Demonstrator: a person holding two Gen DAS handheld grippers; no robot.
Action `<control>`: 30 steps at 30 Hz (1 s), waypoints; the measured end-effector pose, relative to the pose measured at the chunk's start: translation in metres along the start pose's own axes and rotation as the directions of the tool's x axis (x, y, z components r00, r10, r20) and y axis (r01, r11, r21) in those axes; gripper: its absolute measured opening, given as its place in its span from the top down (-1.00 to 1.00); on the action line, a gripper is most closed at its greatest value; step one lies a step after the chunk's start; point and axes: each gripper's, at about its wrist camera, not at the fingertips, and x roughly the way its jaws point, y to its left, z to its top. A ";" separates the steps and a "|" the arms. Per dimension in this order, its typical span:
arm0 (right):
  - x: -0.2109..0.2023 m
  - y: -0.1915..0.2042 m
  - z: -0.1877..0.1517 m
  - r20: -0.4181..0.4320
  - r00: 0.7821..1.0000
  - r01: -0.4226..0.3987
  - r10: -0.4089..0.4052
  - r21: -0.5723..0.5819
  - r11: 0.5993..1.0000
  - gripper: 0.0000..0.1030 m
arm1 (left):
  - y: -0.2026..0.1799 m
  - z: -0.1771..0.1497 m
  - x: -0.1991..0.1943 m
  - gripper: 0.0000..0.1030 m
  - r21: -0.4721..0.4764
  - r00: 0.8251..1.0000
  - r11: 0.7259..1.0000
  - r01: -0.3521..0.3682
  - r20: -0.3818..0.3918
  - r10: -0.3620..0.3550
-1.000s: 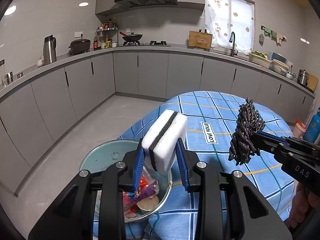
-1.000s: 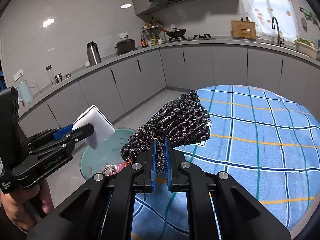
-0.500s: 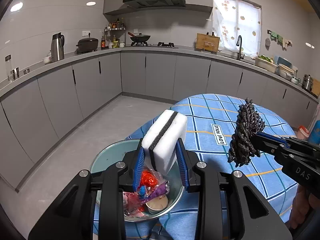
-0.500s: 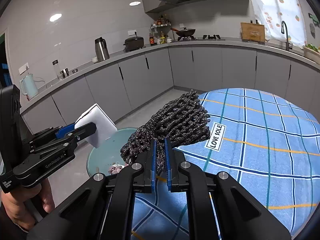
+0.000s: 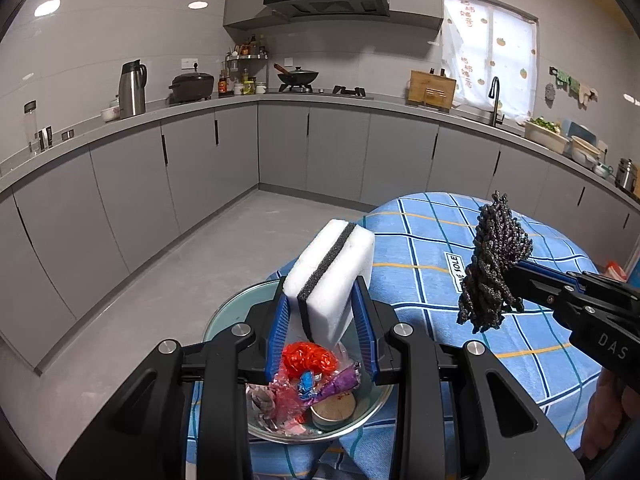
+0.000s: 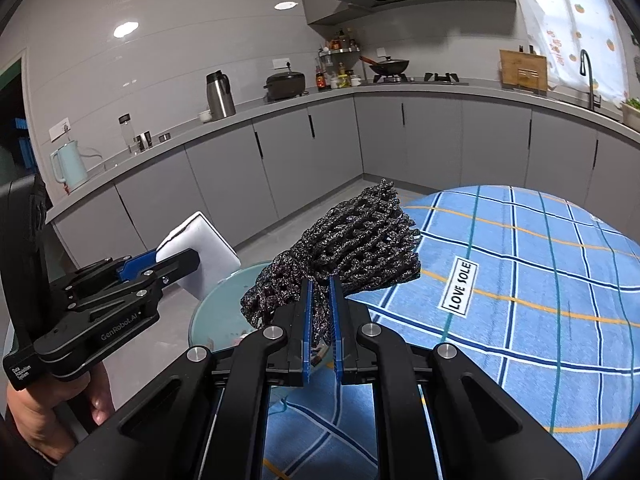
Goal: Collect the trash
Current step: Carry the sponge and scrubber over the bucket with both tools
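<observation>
My left gripper (image 5: pixel 320 292) is shut on a white sponge with a black middle layer (image 5: pixel 332 272) and holds it above a metal bowl (image 5: pixel 224 312). The bowl holds red, purple and pink wrappers (image 5: pixel 308 376) and a round lid. My right gripper (image 6: pixel 319 292) is shut on a black mesh scrubber (image 6: pixel 352 240), held in the air over the table's near left part. The scrubber (image 5: pixel 494 272) and right gripper also show at the right of the left wrist view. The sponge (image 6: pixel 200 248) and left gripper show at the left of the right wrist view, beside the bowl (image 6: pixel 216 312).
The round table has a blue checked cloth (image 6: pixel 540 280) with a "LOVE SOLE" label (image 6: pixel 458 286). The bowl sits at the table's left edge, over grey floor (image 5: pixel 180 280). Grey kitchen cabinets and a counter with a kettle, pots and a sink run along the walls.
Both grippers have drawn back and risen a little with their loads. More of the bowl and its wrappers shows under the sponge. Both grips are unchanged.
</observation>
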 end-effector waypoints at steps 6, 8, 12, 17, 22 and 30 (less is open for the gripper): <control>0.007 0.010 0.004 -0.006 1.000 -0.019 0.019 -0.022 1.000 0.82 | 0.009 0.002 0.003 0.39 -0.018 1.000 1.000 -0.017 -0.002 0.017; 0.009 0.013 0.004 -0.008 1.000 -0.026 0.026 -0.029 0.999 0.82 | 0.013 0.002 0.004 0.39 -0.026 1.000 0.999 -0.029 -0.003 0.029; 0.016 0.022 0.009 -0.012 0.999 -0.038 0.038 -0.047 0.998 0.82 | 0.022 0.003 0.004 0.39 -0.044 0.999 0.998 -0.043 -0.002 0.043; 0.023 0.032 0.013 -0.019 0.999 -0.049 0.048 -0.066 0.997 0.82 | 0.031 0.002 0.006 0.39 -0.061 0.999 0.997 -0.051 -0.007 0.051; 0.031 0.036 0.015 -0.030 0.998 -0.058 0.056 -0.083 0.995 0.81 | 0.038 0.001 0.011 0.39 -0.075 0.998 0.995 -0.062 -0.012 0.062; 0.056 0.044 0.015 -0.077 0.995 -0.068 0.059 -0.124 0.990 0.80 | 0.046 -0.002 0.021 0.38 -0.097 0.997 0.993 -0.068 -0.031 0.065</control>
